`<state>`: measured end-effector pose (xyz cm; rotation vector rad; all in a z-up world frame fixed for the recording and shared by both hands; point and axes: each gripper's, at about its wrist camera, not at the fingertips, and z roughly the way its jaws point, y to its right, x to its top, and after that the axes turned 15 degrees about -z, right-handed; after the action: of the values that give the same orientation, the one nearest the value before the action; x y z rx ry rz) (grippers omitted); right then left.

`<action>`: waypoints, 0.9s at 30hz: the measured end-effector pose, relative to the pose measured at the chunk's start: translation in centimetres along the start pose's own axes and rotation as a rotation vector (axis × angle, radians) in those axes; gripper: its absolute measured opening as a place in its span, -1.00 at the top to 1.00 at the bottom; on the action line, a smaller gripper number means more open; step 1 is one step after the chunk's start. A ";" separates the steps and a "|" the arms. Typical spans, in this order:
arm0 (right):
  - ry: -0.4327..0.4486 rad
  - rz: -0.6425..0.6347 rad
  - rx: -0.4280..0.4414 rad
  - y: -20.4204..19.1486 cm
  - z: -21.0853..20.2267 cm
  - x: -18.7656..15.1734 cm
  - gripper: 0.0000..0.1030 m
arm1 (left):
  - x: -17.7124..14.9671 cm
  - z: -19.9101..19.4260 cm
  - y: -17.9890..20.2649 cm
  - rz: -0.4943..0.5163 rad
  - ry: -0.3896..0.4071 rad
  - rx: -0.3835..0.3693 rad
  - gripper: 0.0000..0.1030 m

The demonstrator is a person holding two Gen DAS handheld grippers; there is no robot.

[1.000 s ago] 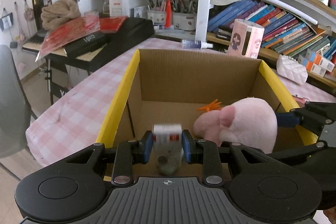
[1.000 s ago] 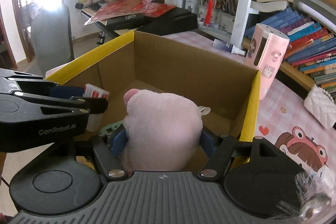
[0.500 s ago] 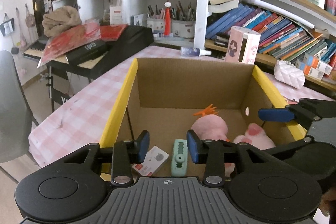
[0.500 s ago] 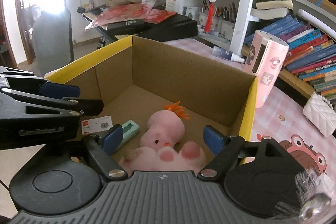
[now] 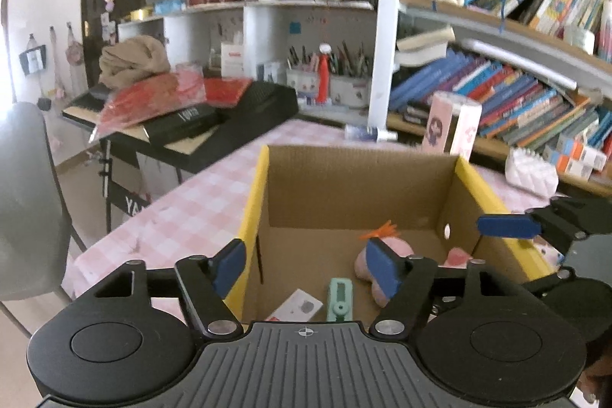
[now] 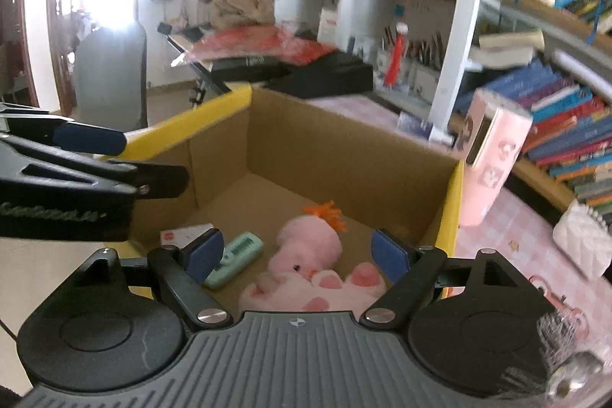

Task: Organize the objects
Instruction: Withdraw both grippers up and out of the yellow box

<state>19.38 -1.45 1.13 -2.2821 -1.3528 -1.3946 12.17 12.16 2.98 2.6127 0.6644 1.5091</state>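
Plainly, the pink plush toy (image 6: 306, 255) lies on the floor of the cardboard box (image 6: 336, 155), toward its right wall, with its orange tuft pointing at the far wall and its paws nearest the camera. It looks light and very soft: it would squash under the pads, so a grip across the round head or the thick of the body should hold better than a paw or the tuft, which would likely slip or stretch. Nothing about it seems fragile or slick.

To its left lie a mint-green comb-like case (image 6: 235, 259) and, further left, a small white and red carton (image 6: 183, 236), both flat on the box floor. These appear light and stiff; the carton's faces may be smooth, so it is best pinched across its narrow sides. The green case touches neither the plush nor the carton as far as the right wrist view shows.

The right gripper (image 6: 296, 251) hangs above the plush with its jaws spread wide, holding nothing and touching nothing. The left gripper (image 5: 306, 268) is likewise wide open and empty over the box's left half, one blue pad lined up with the yellow rim.
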 end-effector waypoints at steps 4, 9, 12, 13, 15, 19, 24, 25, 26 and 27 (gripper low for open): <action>0.038 0.010 -0.073 -0.9 -2.1 0.8 -0.61 | 0.2 -1.5 -0.7 -0.022 0.041 -0.014 -0.47; 0.060 0.085 -0.155 -1.8 -4.6 1.2 -0.60 | 0.0 -3.0 -1.7 -0.047 0.058 -0.035 -0.54; 0.050 0.152 -0.198 -2.6 -5.7 0.7 -0.60 | -0.2 -3.8 -2.2 -0.047 0.061 -0.049 -0.55; 0.042 0.168 -0.206 -3.0 -5.9 0.4 -0.60 | -0.3 -4.1 -2.4 -0.048 0.062 -0.056 -0.55; 0.012 0.192 -0.234 -3.6 -6.3 0.1 -0.60 | -0.6 -4.8 -2.8 -0.047 0.062 -0.064 -0.56; -0.033 0.236 -0.273 -5.1 -7.2 -0.6 -0.62 | -1.7 -5.7 -3.7 -0.039 0.031 -0.070 -0.56; -0.112 0.292 -0.267 -7.5 -7.9 -1.6 -0.62 | -3.2 -7.2 -5.1 -0.029 -0.027 -0.061 -0.56; -0.123 0.297 -0.264 -8.1 -8.1 -1.7 -0.62 | -3.5 -7.6 -5.4 -0.027 -0.036 -0.057 -0.56; -0.131 0.298 -0.263 -8.7 -8.3 -1.8 -0.62 | -3.8 -7.9 -5.7 -0.025 -0.044 -0.052 -0.56; -0.137 0.297 -0.265 -9.3 -8.5 -1.9 -0.62 | -4.1 -8.3 -6.1 -0.025 -0.050 -0.048 -0.56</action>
<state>6.59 -1.67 1.58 -2.6561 -0.8502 -1.4089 1.41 14.72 2.42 2.5881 0.6459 1.4297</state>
